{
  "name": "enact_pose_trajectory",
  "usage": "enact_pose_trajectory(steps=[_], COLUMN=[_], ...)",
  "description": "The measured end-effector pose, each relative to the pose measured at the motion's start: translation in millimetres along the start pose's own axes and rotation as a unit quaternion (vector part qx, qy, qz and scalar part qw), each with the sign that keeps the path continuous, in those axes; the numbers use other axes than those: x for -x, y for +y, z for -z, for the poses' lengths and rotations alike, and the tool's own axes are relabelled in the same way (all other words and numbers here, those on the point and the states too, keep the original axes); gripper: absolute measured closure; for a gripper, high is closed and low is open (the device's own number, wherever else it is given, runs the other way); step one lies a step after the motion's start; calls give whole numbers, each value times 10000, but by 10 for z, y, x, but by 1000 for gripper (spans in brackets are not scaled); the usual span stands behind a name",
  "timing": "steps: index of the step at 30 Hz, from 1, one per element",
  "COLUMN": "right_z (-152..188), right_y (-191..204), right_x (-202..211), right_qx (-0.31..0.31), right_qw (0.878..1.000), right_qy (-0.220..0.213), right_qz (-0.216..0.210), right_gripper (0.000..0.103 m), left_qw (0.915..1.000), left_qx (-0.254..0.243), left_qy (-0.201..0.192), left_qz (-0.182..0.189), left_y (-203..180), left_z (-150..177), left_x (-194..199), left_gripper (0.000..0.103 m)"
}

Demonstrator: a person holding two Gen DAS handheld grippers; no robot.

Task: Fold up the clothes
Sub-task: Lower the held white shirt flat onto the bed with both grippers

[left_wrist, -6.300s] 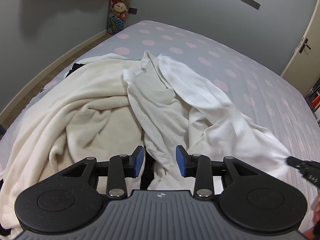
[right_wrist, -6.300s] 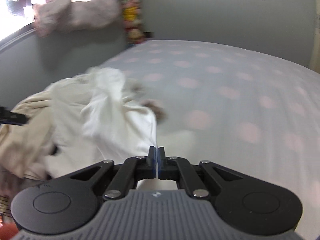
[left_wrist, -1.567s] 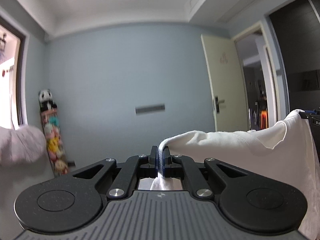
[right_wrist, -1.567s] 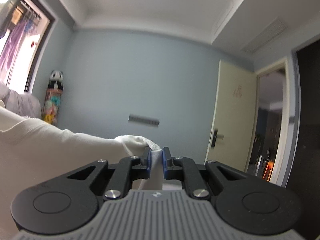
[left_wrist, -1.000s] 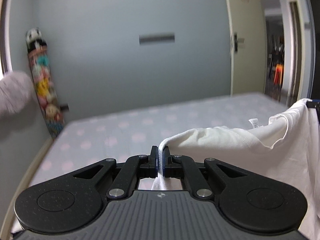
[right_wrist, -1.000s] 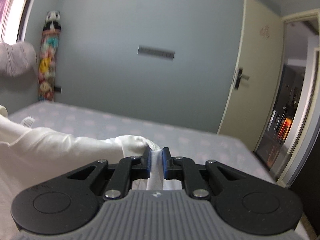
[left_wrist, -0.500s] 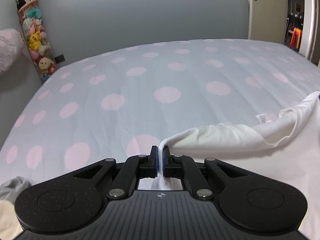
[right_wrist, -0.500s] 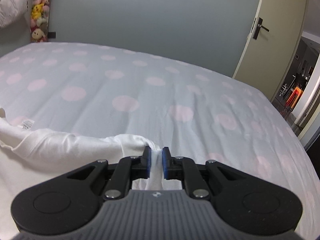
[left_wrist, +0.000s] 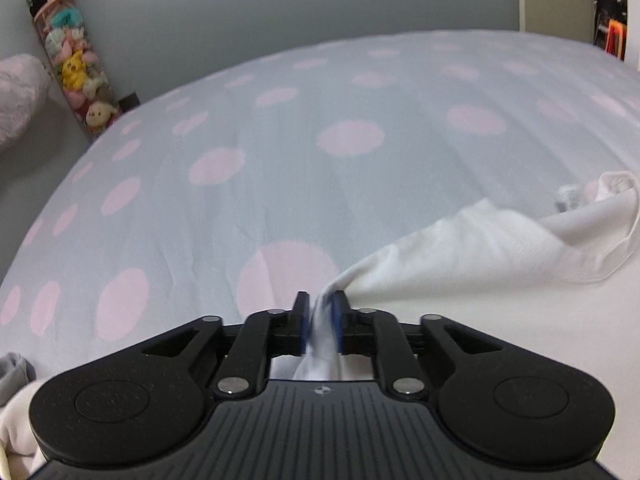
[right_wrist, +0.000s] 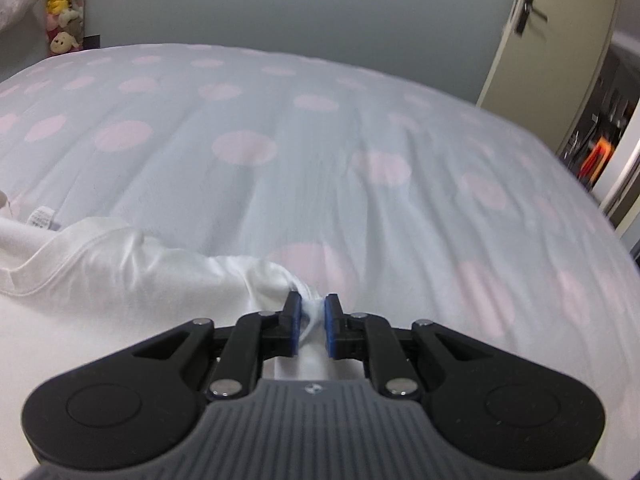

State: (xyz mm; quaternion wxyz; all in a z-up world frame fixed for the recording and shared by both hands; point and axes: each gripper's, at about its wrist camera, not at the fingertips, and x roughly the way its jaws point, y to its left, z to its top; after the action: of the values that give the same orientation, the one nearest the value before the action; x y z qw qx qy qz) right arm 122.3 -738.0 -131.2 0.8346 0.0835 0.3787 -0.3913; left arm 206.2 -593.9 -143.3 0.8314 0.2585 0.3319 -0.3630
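Observation:
A white T-shirt point(left_wrist: 500, 248) lies spread low over the bed, collar and label toward the far side. My left gripper point(left_wrist: 320, 312) holds its left shoulder edge; the blue pads stand slightly parted with cloth bunched between them. In the right wrist view the same shirt point(right_wrist: 120, 264) stretches to the left. My right gripper point(right_wrist: 312, 316) holds the other shoulder edge, its pads also slightly parted around a pinch of cloth. Both grippers sit just above the sheet.
The bed point(left_wrist: 280, 152) has a pale blue sheet with pink dots. A cream garment point(left_wrist: 16, 432) shows at the lower left. A tube of plush toys point(left_wrist: 68, 60) stands by the wall. A door point(right_wrist: 540, 40) is at right.
Both grippers have dropped lower toward the bed with the shirt, which now rests on the sheet. The pads of both have parted slightly compared with half a second ago.

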Motion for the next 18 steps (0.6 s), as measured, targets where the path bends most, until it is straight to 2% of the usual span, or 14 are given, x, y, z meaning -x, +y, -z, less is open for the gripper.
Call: enact_pose_trajectory(steps=[2,4,7,13,18], right_z=[7,16,55,284,770], right_y=[-35,-78,-188,-497,-697], right_x=[-55,-20,156,841,1618], right_qx=[-107,-138,-164,-429,-499], right_qw=[9998,9996,9995,9978,9965], right_qy=[123,180,147,94,135], right_qz=[-103,-186,-244,-488,-661], right_gripper=[77,67,64,63,63], left_qw=[9999,9995,9982,9963,9943], left_qx=[112,280,584,835,1041], left_qy=[59,58,16,75,126], left_qz=[71,111,144,207,167], left_y=[35,94,194,248,229], left_z=[-1,15,68,417,808], left_x=[18,130,368,1160,1893], left_gripper=[87,73,57,57,57])
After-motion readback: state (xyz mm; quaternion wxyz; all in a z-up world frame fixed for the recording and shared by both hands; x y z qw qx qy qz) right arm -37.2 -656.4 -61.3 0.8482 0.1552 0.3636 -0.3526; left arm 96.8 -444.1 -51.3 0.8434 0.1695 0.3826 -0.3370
